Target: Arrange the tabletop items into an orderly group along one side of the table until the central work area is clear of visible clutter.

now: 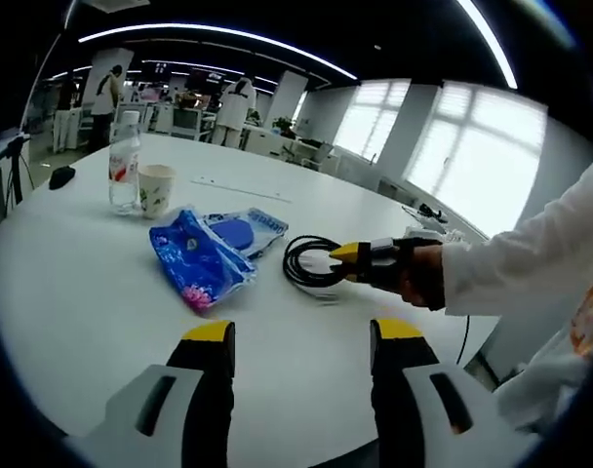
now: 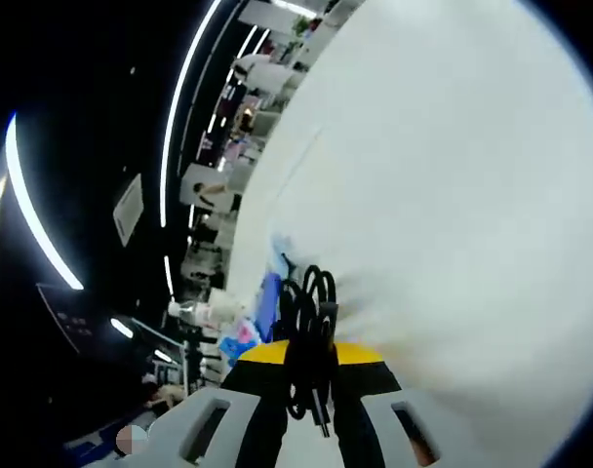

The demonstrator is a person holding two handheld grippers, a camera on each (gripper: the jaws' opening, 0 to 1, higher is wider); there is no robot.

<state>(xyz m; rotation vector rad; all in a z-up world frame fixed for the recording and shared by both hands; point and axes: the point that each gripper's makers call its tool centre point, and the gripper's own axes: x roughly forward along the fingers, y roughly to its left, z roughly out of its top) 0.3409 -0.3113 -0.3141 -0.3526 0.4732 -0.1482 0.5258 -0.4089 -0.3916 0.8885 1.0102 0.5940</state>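
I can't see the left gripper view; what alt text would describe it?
The right hand-held gripper, held in a person's hand, grips a coiled black cable on a white table. Beside it lie a blue packet, a water bottle and a paper cup; the left hand-held gripper stands open.

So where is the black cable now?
In the left gripper view the cable lies right of the blue bag, clamped by the right gripper.

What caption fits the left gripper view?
Right tool grips black cable coil beside blue packet on white table.
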